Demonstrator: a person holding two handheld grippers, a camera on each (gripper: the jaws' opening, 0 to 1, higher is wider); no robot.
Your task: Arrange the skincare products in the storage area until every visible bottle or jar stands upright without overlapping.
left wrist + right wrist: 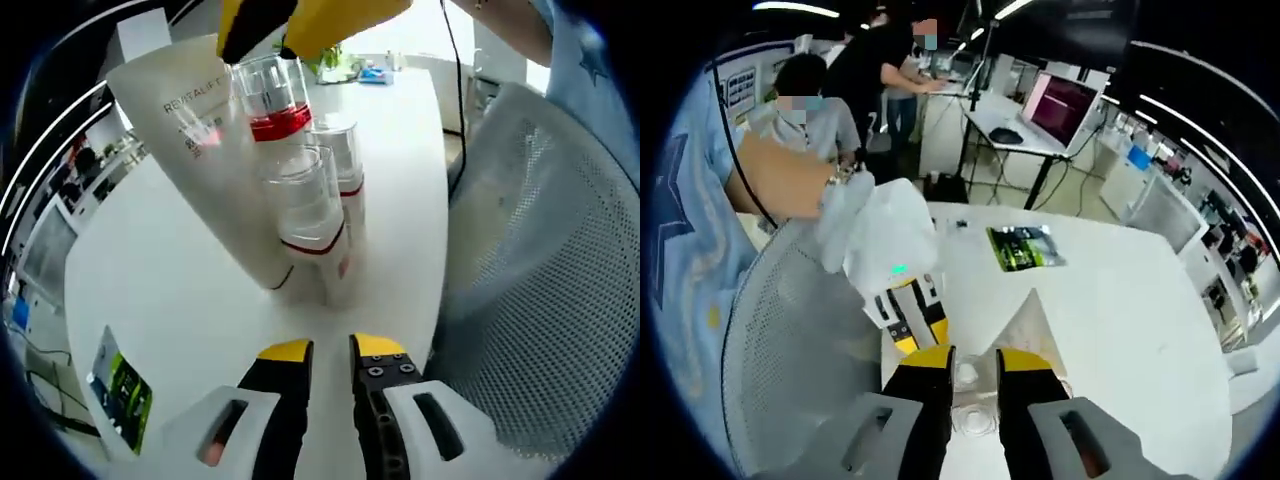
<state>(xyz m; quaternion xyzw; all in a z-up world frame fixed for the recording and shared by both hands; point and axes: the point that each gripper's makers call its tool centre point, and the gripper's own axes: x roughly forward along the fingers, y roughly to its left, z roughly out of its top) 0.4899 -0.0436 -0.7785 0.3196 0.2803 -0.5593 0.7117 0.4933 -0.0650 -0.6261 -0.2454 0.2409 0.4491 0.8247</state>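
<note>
Three clear-capped pump bottles (312, 215) and one white tube (205, 150) stand clustered on the white table (170, 270). The left gripper (330, 350) is narrowly parted, holding nothing. The right gripper (975, 357) grips one bottle's cap (967, 374).

light: bright overhead; table (180, 270) glares white; edges: fisheye-warped, soft blur

The right claw (290, 25) covers the top of the red-banded bottle (272, 100), the tube (200, 130) behind stands partly hidden by the bottles, its small print too blurred to read, and the green packet (120, 395) runs off the edge.
</note>
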